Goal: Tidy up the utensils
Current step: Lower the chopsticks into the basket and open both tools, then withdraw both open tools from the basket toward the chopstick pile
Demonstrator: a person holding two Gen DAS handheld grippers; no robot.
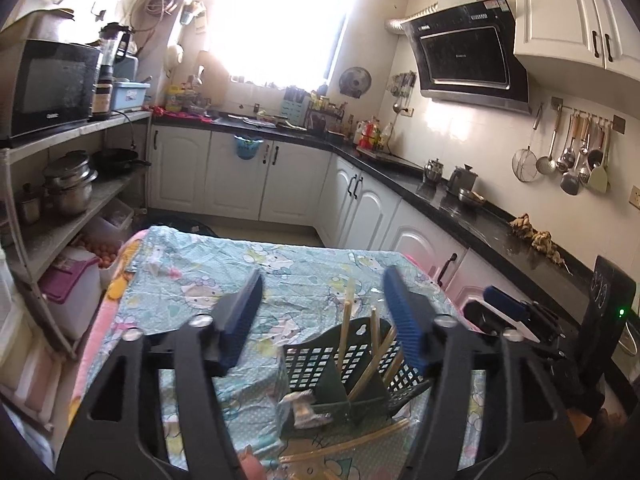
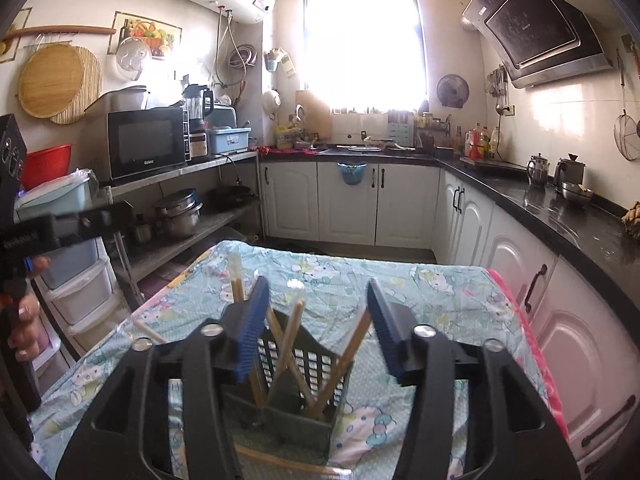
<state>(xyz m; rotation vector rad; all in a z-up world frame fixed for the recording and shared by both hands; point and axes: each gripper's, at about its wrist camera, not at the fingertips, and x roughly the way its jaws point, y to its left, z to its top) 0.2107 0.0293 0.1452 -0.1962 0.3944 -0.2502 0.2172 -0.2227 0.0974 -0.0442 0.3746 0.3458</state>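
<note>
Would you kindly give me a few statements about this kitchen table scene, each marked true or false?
1. Several chopsticks stand in the dark green holder. True.
2. The holder stands on bare wood. False: it stands on a light blue patterned cloth that covers the table.
3. The right gripper is clamped on a chopstick. False: its jaws stand apart, with nothing pressed between them.
4. The left gripper is open. True.
5. More chopsticks lie flat on the cloth in front of the holder. True.
6. The holder lies on its side. False: it stands upright.
</note>
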